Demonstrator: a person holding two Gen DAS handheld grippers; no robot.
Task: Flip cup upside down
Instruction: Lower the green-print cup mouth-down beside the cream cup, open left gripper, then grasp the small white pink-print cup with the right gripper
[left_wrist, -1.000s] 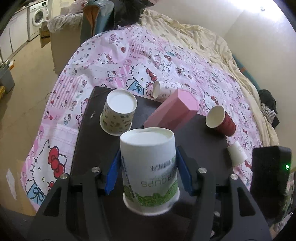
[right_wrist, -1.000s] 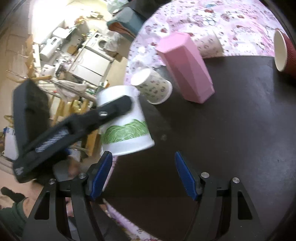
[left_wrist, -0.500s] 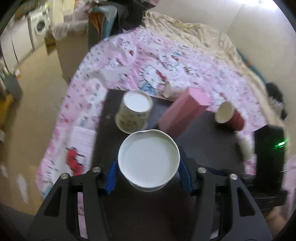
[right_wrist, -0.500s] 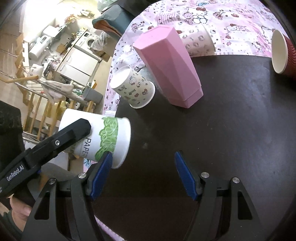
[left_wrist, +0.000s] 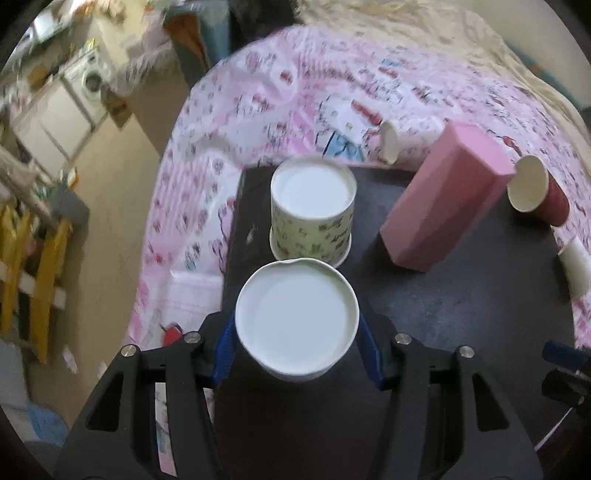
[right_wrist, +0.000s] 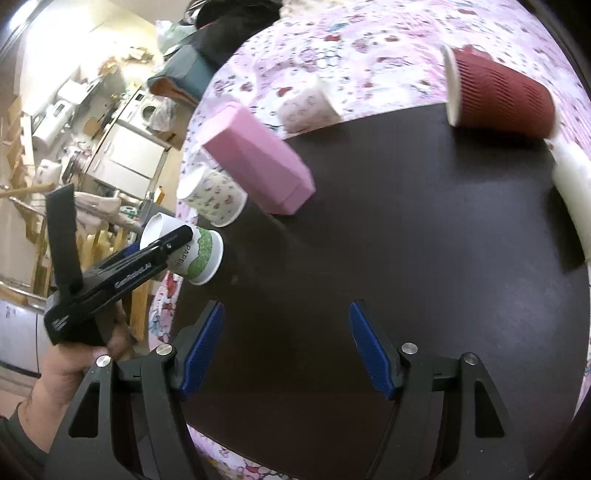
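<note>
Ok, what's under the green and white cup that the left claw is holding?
The dark board lies under the green and white cup. Its mouth faces down, held by the left claw; the spot directly beneath and the cup's inside are hidden.

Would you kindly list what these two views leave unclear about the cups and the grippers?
- Held cup, left wrist view: only its white base shows, so its rim and any contact with the board are hidden.
- Left gripper, right wrist view: the far finger is behind the cup.
- White cup, right wrist view: cut off by the edge.
- Bedspread print, left wrist view: blurred.
- Right gripper: open, holding nothing.
</note>
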